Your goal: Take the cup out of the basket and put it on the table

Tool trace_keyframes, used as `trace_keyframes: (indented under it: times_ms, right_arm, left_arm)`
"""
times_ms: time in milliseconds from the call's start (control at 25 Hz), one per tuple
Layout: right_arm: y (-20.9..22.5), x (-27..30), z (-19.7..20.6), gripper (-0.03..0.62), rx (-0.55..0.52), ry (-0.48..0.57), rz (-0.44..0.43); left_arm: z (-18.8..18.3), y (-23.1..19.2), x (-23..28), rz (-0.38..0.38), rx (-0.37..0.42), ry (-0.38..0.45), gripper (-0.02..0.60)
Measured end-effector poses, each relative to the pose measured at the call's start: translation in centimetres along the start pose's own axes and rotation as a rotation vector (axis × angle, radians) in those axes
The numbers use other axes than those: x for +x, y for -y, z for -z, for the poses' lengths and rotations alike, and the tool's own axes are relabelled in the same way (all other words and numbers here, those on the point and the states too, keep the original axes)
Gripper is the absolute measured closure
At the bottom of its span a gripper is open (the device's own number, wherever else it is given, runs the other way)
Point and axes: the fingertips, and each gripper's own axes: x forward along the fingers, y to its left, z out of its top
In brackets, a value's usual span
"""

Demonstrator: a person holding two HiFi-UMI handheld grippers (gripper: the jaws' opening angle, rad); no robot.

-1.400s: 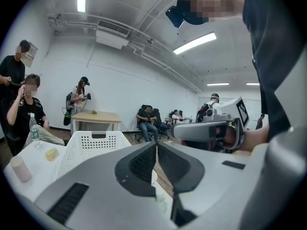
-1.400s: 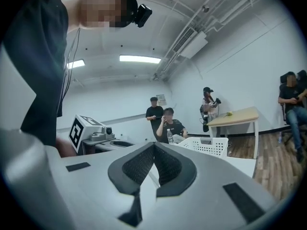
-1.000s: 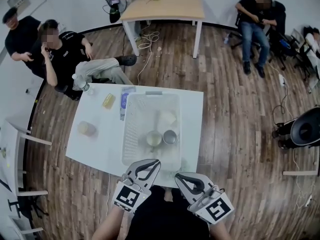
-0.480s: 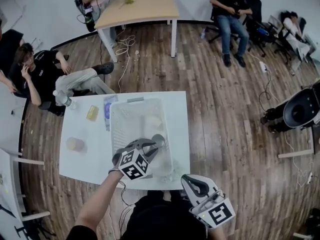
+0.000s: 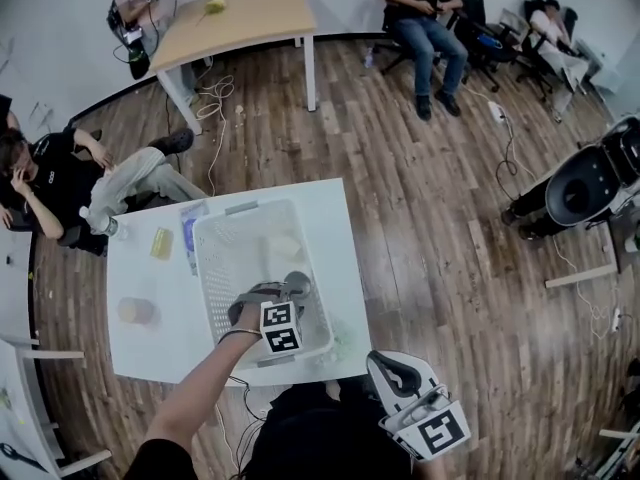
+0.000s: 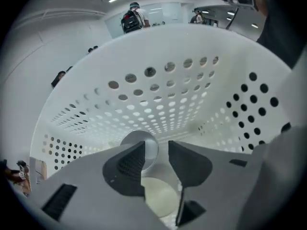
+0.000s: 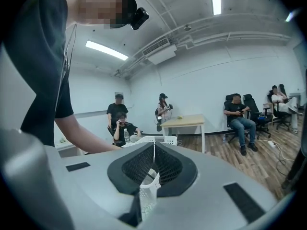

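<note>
The white perforated basket [image 5: 215, 268] stands on the white table [image 5: 345, 258]. Inside it are a steel cup [image 5: 297, 286], a cream cup [image 5: 283, 248] farther back, and a cream cup under my left gripper. My left gripper [image 5: 272, 294] reaches down into the basket's near end. In the left gripper view its jaws [image 6: 156, 147] have just been opening and stand apart, touching nothing; the steel cup [image 6: 150, 150] lies just beyond the tips and the cream cup [image 6: 158, 200] sits below them. My right gripper [image 5: 402, 376] hangs off the table's near right corner, shut [image 7: 153, 150] and empty.
Left of the basket on the table lie a yellow block [image 5: 161, 243], a blue packet [image 5: 188, 238] and a pale round cup [image 5: 135, 311]. A person [image 5: 70, 183] sits by the table's far left corner. A wooden table [image 5: 240, 13] and seated people are farther off.
My left gripper has gone from the table's near edge forward and down into the basket, rolling over, and its jaws have opened. The right gripper has shifted only slightly.
</note>
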Motion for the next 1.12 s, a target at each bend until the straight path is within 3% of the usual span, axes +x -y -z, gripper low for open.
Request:
trace_keyframes:
  times_ms: [120, 280, 480, 800, 1120]
  right_arm:
    - [0.1, -0.4, 0.0, 0.568, 0.001, -0.003, 0.02]
    - [0.3, -0.6, -0.1, 0.568, 0.0, 0.002, 0.037]
    - [0.2, -1.0, -0.1, 0.568, -0.006, 0.002, 0.04]
    - [-0.1, -1.2, -0.6, 0.568, -0.024, 0.019, 0.008]
    - [-0.6, -0.7, -1.4, 0.568, -0.031, 0.047, -0.048]
  left_arm:
    - [0.4, 0.2, 1.1, 0.005, 0.034, -0.03, 0.433]
    - [0.8, 0.0, 1.9, -0.02, 0.079, -0.056, 0.499]
    - [1.1, -0.5, 1.9, -0.063, 0.083, -0.069, 0.551]
    - [1.0, -2.2, -0.4, -0.153, 0.022, -0.087, 0.555]
    - [-1.2, -4.6, -9.9, -0.34, -0.13, -0.018, 0.555]
